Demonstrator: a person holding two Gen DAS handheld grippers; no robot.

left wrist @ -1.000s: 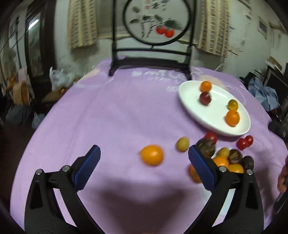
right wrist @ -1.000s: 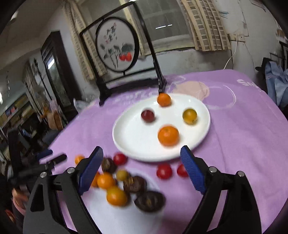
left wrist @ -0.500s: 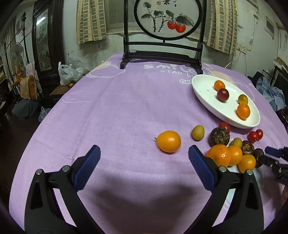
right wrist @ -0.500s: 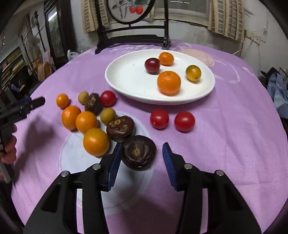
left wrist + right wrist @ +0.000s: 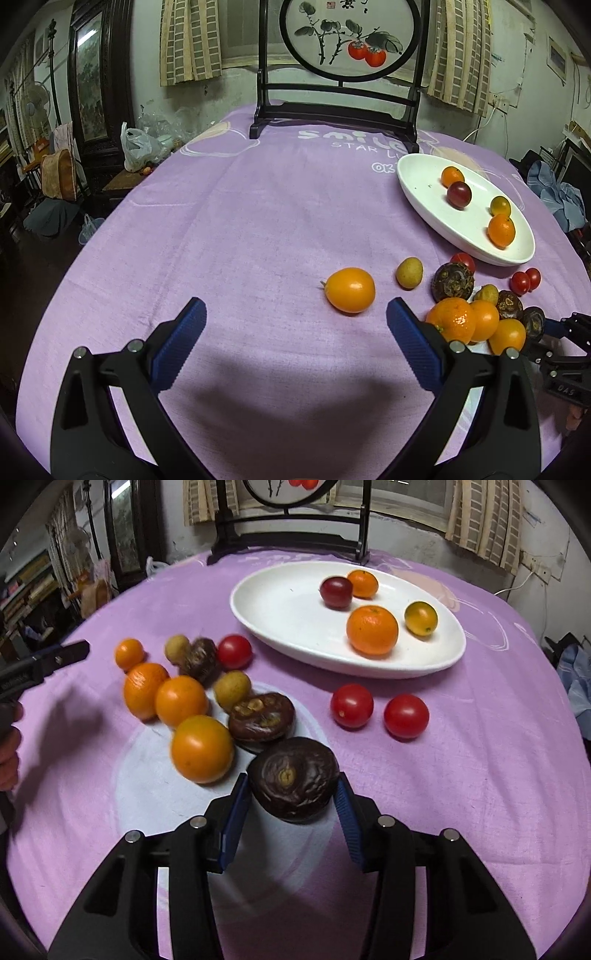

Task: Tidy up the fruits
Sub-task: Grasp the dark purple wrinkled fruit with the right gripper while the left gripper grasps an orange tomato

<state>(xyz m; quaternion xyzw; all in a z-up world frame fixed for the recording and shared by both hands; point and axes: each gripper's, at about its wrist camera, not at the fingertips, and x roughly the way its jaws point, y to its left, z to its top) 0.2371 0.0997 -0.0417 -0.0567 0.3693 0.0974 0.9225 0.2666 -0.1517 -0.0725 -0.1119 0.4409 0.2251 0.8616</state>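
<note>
Left gripper (image 5: 295, 325) hangs low over the purple cloth (image 5: 240, 221), blue pads spread wide, nothing between them. Just ahead of its right pad lies a lone orange fruit (image 5: 349, 290), with a small yellow-green one (image 5: 409, 272) just beside it.

Moving right, there's the pile: three orange fruits (image 5: 181, 701) bunched together, touching, a smaller orange one (image 5: 129, 653) off their far-left side. Behind them a yellowish fruit (image 5: 177, 648) and a dark wrinkled one (image 5: 201, 659) sit pressed together, a red tomato (image 5: 234, 651) next to those. Another yellowish fruit (image 5: 232, 689) nestles against a flat brown wrinkled fruit (image 5: 261, 716).

Right gripper (image 5: 291, 801) has its pads clamped on both sides of a dark brown fruit (image 5: 293, 777), near the edge of the pile, over a pale round patch (image 5: 147, 794) on the cloth. Whether the fruit is off the cloth I can't tell.

Further right, two tomatoes (image 5: 378, 710) sit side by side, apart from the heap. Beyond them the white plate (image 5: 280, 605) carries four fruits: a dark red one (image 5: 335, 592) touching a small orange (image 5: 363, 583), a bigger orange (image 5: 372, 629), and a yellow-green one (image 5: 421, 617).
</note>
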